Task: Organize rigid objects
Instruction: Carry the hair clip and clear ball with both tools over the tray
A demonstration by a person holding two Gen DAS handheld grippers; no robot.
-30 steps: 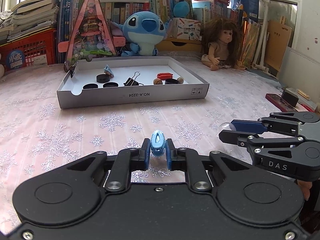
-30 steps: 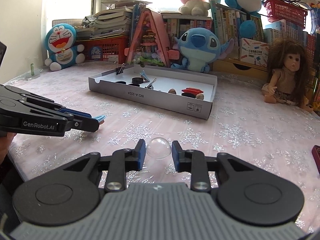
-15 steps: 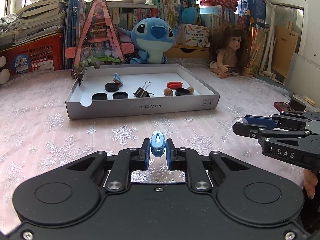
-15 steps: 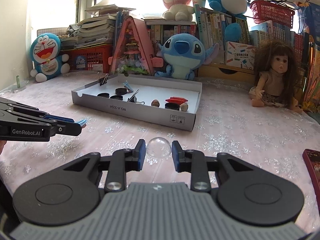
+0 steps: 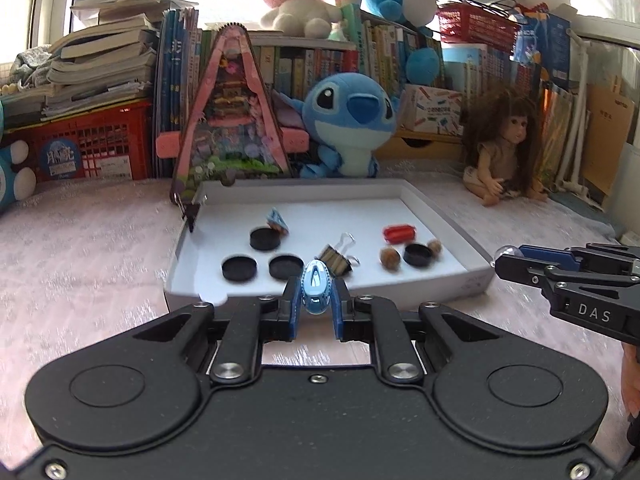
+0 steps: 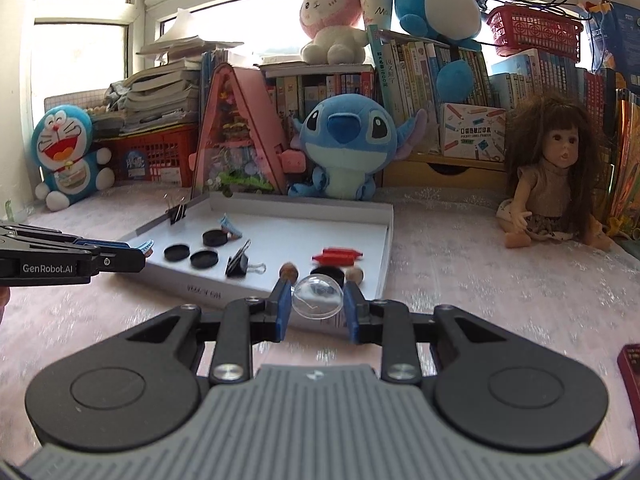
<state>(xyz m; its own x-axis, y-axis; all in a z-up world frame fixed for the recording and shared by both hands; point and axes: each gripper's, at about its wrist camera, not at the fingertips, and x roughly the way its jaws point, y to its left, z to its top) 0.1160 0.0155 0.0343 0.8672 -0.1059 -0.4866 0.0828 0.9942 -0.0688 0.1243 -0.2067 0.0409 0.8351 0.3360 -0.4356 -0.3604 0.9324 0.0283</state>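
My left gripper (image 5: 316, 304) is shut on a small blue hair clip (image 5: 316, 290), held above the near edge of the white cardboard tray (image 5: 452, 220). My right gripper (image 6: 317, 306) is shut on a clear plastic dome (image 6: 317, 295), held over the tray's near right wall (image 6: 384, 256). The tray holds black round caps (image 5: 239, 268), a black binder clip (image 5: 336, 258), a red piece (image 5: 398, 233), small brown nuts (image 5: 389, 257) and a blue clip (image 5: 277, 220). The right gripper also shows in the left wrist view (image 5: 506, 258), and the left gripper in the right wrist view (image 6: 146, 248).
Behind the tray stand a Stitch plush (image 5: 348, 120), a pink triangular toy house (image 5: 232, 112), a doll (image 5: 504, 148), red crates (image 5: 92, 148) and shelves of books. A Doraemon plush (image 6: 66, 156) sits far left. A red object (image 6: 630, 368) lies at the right edge.
Both grippers have risen and moved forward toward the tray, each holding its object; the tray now looks closer and is seen from higher up.
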